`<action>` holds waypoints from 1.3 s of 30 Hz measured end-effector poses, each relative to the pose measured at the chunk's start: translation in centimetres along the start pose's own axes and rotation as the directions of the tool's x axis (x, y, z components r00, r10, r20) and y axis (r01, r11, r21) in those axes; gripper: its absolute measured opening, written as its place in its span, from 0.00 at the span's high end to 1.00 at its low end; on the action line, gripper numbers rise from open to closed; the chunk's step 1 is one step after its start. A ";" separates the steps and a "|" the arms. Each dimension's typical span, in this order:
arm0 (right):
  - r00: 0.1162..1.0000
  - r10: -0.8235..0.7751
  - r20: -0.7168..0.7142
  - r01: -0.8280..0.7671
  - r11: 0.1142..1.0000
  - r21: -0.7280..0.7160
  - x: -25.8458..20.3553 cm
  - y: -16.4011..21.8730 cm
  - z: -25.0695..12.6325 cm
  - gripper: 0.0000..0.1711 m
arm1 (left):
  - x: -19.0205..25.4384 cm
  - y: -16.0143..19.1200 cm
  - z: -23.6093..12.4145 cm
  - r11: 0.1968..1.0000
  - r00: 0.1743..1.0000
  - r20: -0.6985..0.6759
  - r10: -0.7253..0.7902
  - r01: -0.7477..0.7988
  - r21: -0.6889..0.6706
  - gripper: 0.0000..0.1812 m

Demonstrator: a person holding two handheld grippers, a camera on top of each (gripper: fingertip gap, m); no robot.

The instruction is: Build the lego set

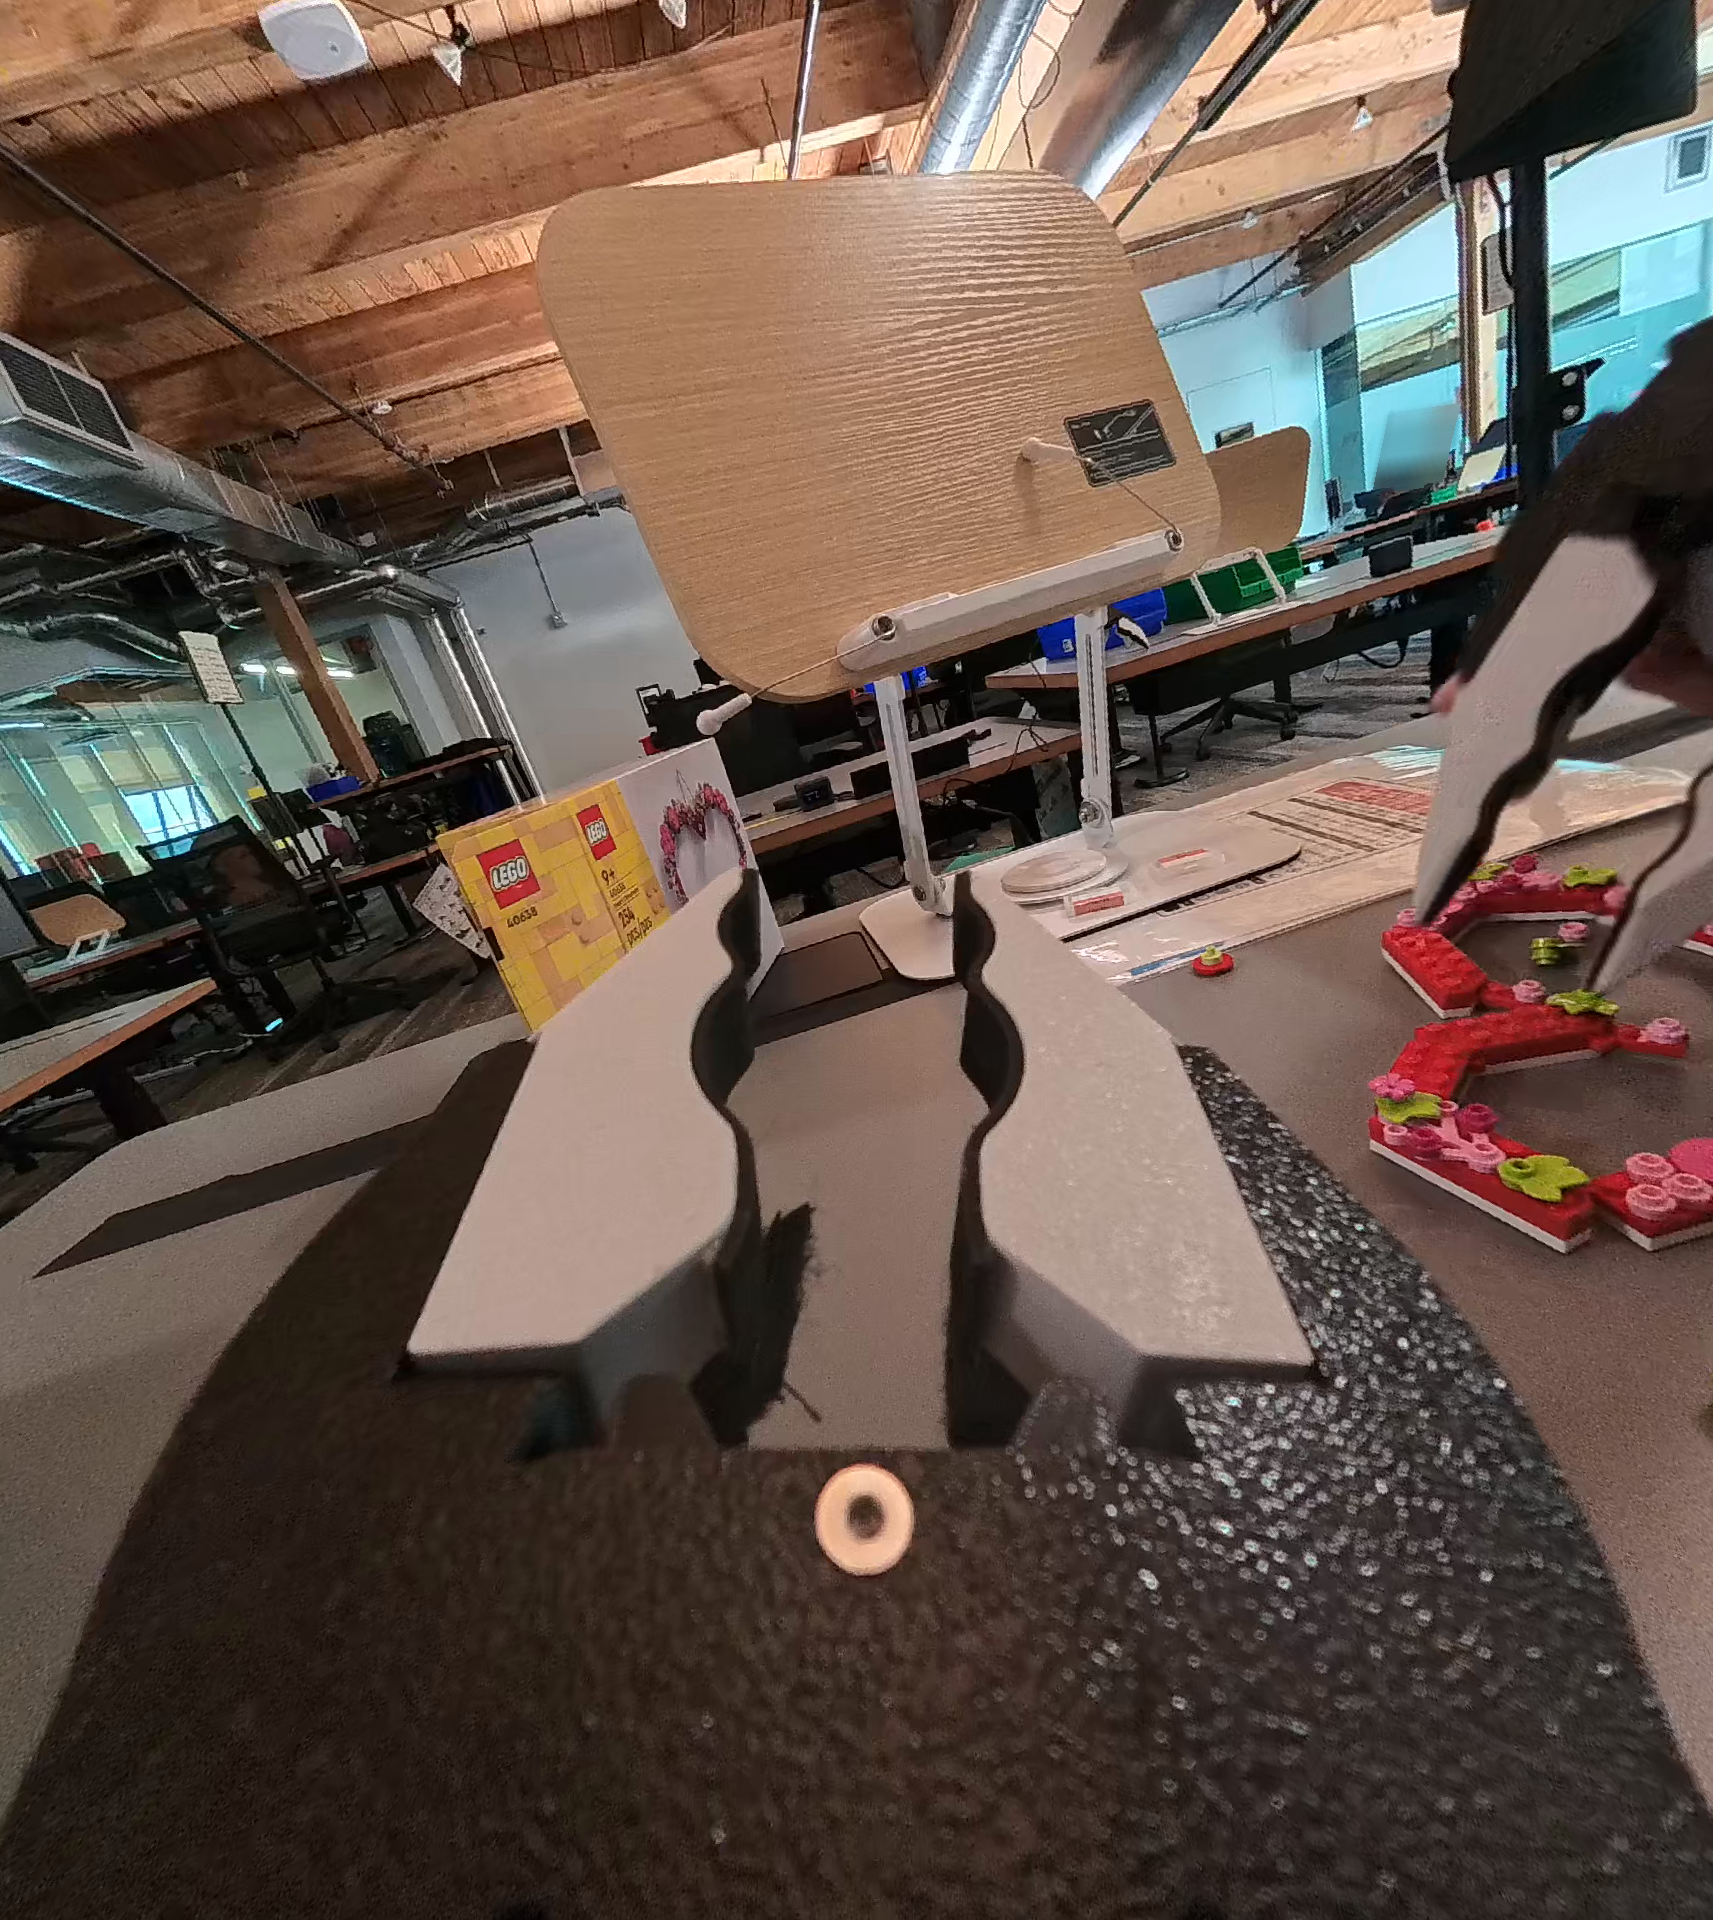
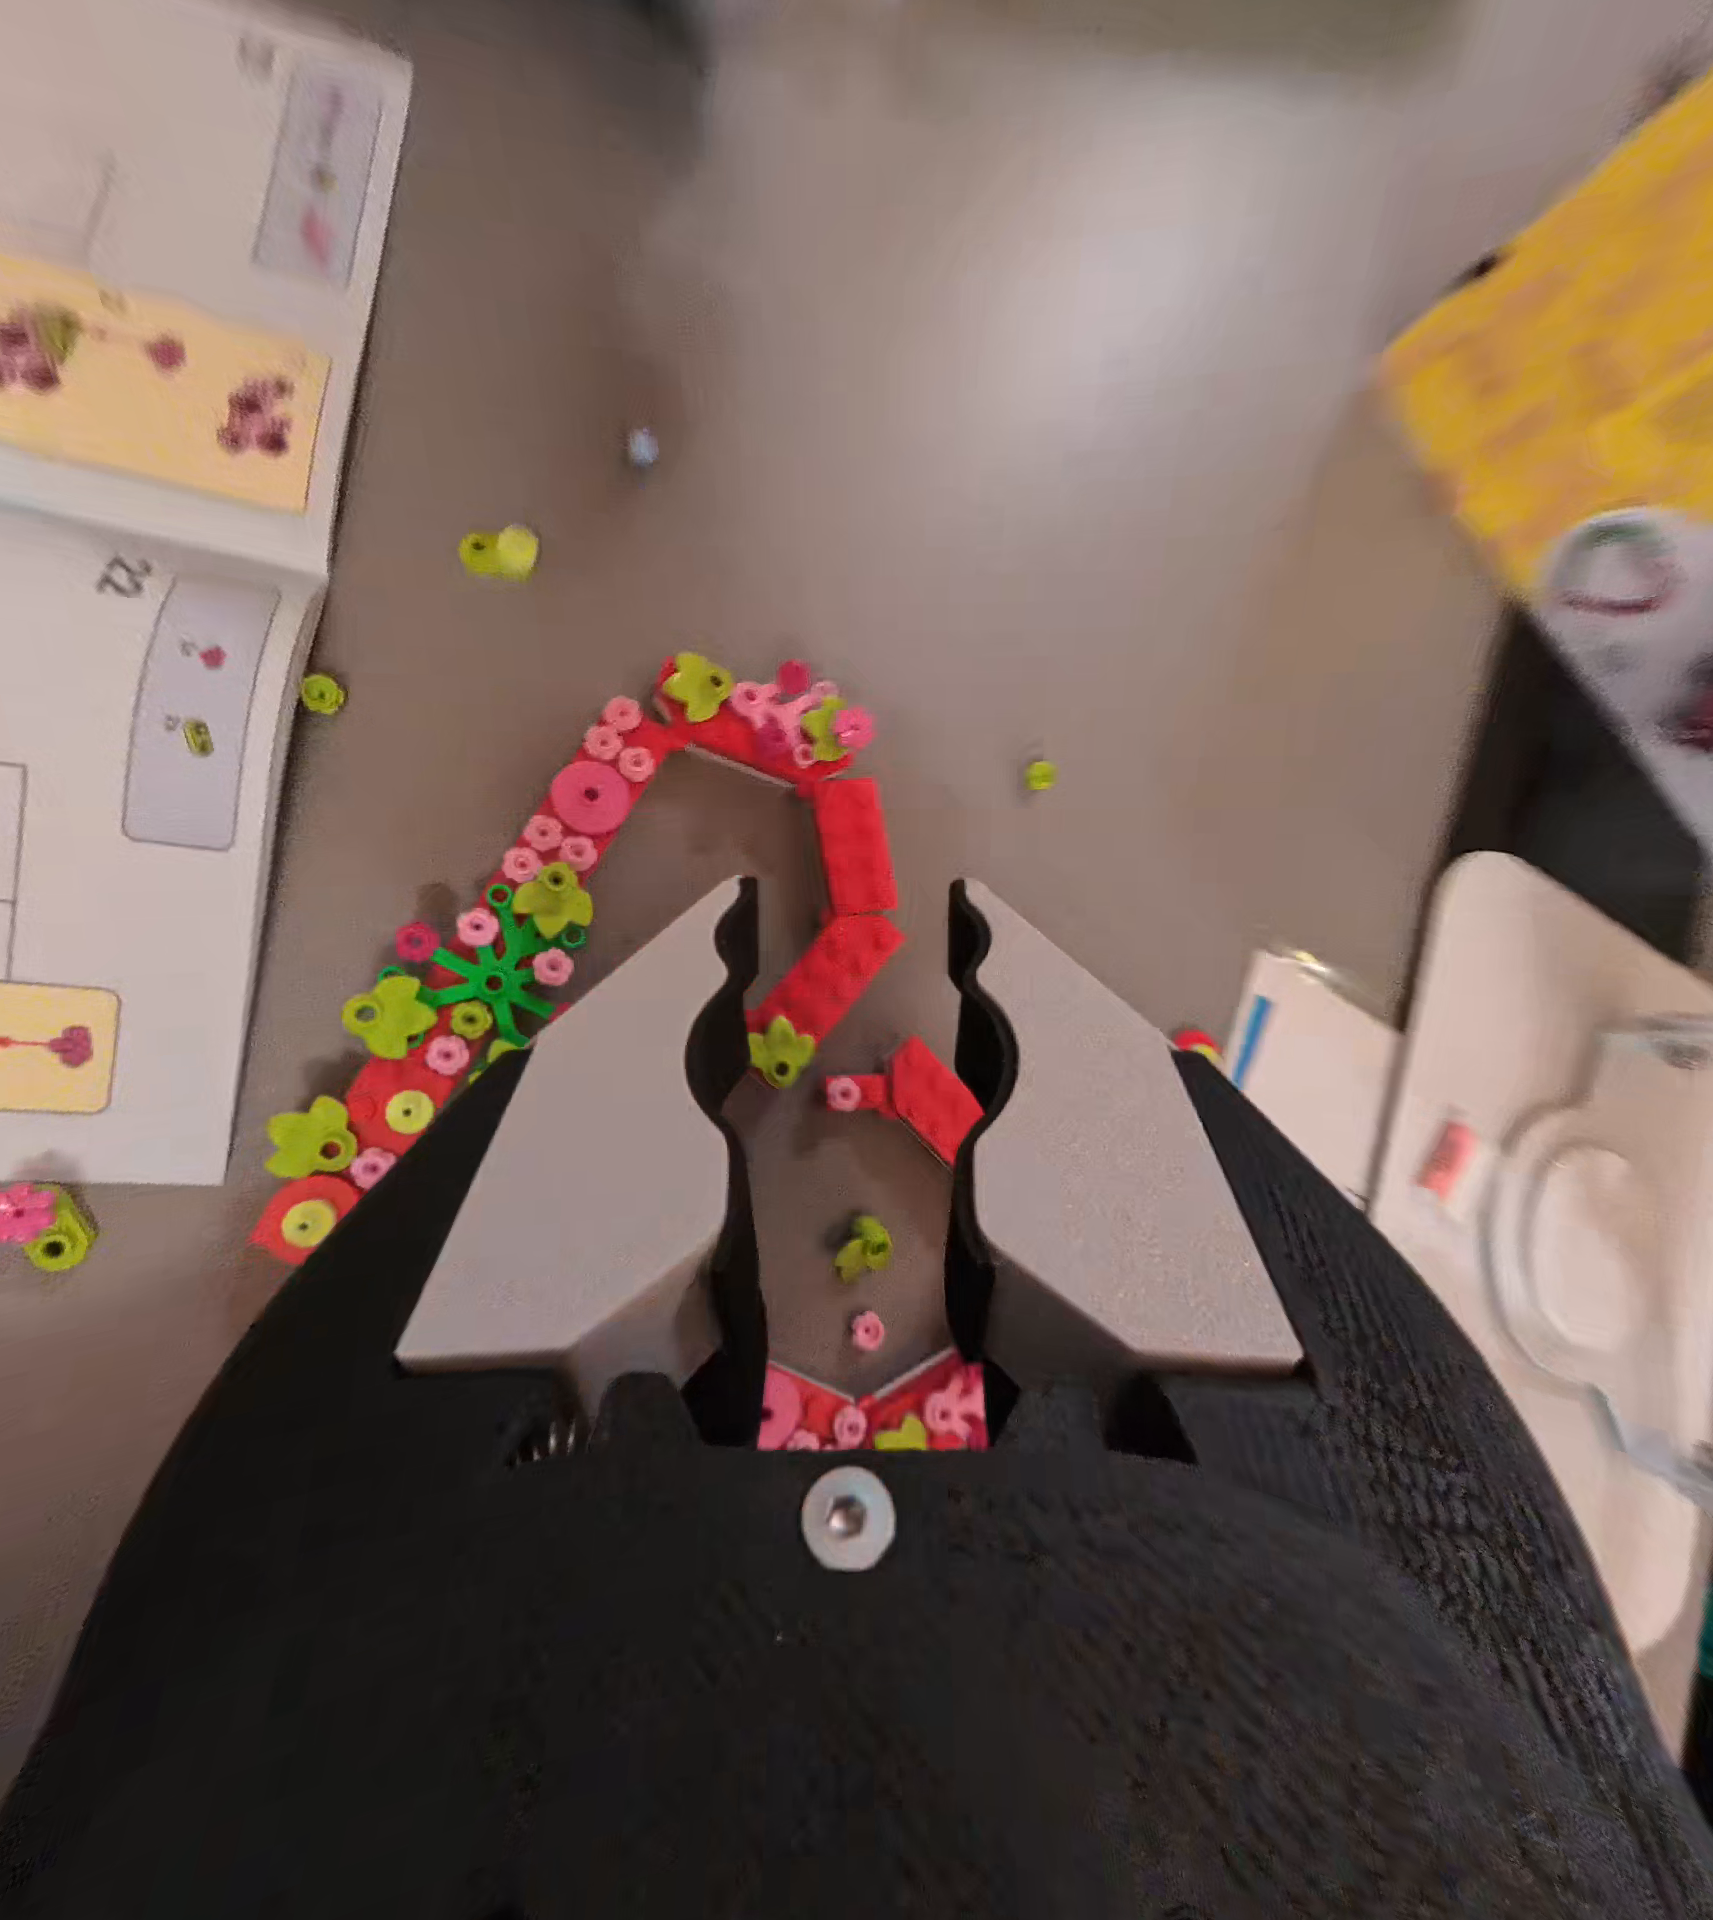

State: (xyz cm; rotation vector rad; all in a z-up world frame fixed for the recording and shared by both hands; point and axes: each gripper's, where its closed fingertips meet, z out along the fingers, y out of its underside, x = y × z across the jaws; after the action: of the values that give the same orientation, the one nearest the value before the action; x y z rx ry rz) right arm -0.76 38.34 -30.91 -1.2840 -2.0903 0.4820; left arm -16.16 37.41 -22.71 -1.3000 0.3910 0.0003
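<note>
A half-built red wreath (image 2: pixel 836 883) lies on the grey worktop (image 2: pixel 1039 416), judged roughly midway through the build. At far left in the right wrist view, the open manual (image 2: pixel 104 623) lies flat, its pages picturing small flower sub-builds; just below it sits a loose pink flower on a lime brick (image 2: pixel 41 1224), apparently one such sub-build waiting to go on. Next comes the wreath's dressed side (image 2: pixel 519 935): red plates over white, crowded with pink blossoms, lime leaves and one green stem. Its far bend is decorated too, but the right-hand run of red bricks (image 2: pixel 857 857) is bare-studded, and a separate red piece (image 2: pixel 930 1112) with a pink flower lies apart from it, so the ring looks unclosed. Loose lime pieces (image 2: pixel 499 549) and a small pink flower (image 2: pixel 867 1330) dot the worktop. The right gripper (image 2: pixel 852 904) hangs directly above the wreath, jaws spread and holding nothing. At far right stand the yellow box (image 2: pixel 1610 364) and a stand's white base (image 2: pixel 1558 1195). In the left wrist view, the left gripper (image 1: pixel 852 904) rests low off to the wreath's left, jaws spread and empty, pointing toward the wooden stand (image 1: pixel 862 416).
</note>
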 end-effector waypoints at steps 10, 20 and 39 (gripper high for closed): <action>0.971 0.096 0.219 -0.024 0.950 -0.311 -0.3 1.4 4.3 0.87 | -0.3 0.1 0.0 0.998 0.998 -0.012 -0.061 0.061 0.000 0.81; 0.963 0.217 0.158 -0.148 0.921 -0.359 0.8 3.6 0.6 0.92 | -0.3 0.2 0.1 0.996 0.996 -0.021 -0.087 0.087 -0.003 0.83; 0.938 0.319 0.138 -0.265 0.913 -0.311 0.9 2.6 3.4 0.90 | 0.4 0.3 0.3 0.997 0.995 -0.055 -0.080 0.079 -0.015 0.84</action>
State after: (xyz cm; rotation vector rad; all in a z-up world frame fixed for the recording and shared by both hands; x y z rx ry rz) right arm -1.65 40.41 -34.66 -1.8028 -2.1886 0.4506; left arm -15.76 37.65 -23.07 -1.3297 0.3872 -0.1004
